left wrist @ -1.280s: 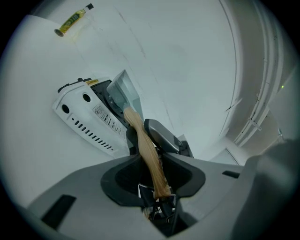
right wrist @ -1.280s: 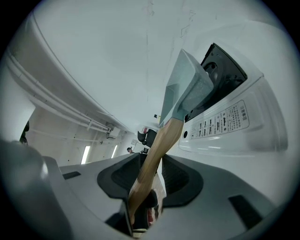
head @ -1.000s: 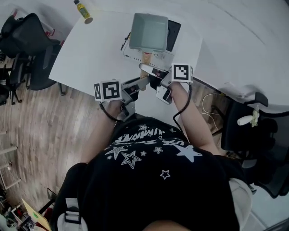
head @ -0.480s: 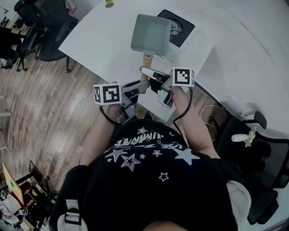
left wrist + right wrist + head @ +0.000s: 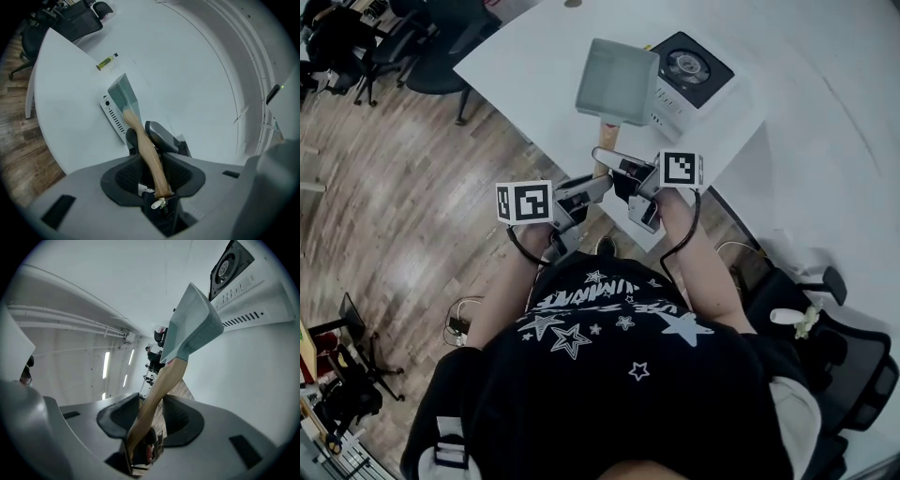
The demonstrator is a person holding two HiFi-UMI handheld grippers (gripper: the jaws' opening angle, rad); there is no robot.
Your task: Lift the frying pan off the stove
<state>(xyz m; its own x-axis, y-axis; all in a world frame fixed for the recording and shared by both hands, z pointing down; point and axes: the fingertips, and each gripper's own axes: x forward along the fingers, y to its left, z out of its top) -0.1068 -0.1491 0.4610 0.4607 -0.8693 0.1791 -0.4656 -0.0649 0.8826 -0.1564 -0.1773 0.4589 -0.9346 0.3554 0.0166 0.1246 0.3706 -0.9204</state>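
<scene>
A square grey-green frying pan [image 5: 617, 82] with a wooden handle [image 5: 602, 139] hangs in the air, just left of the white stove [image 5: 694, 70] with its black top. Both grippers hold the handle. My left gripper [image 5: 592, 185] is shut on the handle's near end. My right gripper [image 5: 617, 161] is shut on it a little further up. In the left gripper view the handle [image 5: 147, 150] runs between the pads up to the pan [image 5: 123, 96], with the stove [image 5: 111, 118] below it. In the right gripper view the handle [image 5: 157, 394] crosses the jaws and the pan [image 5: 192, 326] tilts beside the stove [image 5: 239, 282].
The stove stands near the corner of a white table [image 5: 534, 66]. A small yellow bottle [image 5: 107, 61] lies further back on it. Office chairs [image 5: 441, 28] stand on the wooden floor at the left, and another chair [image 5: 839, 356] is at my right.
The pan has come off the stove and moved left of it, so the black stove top now shows. Both grippers keep their hold on the handle.
</scene>
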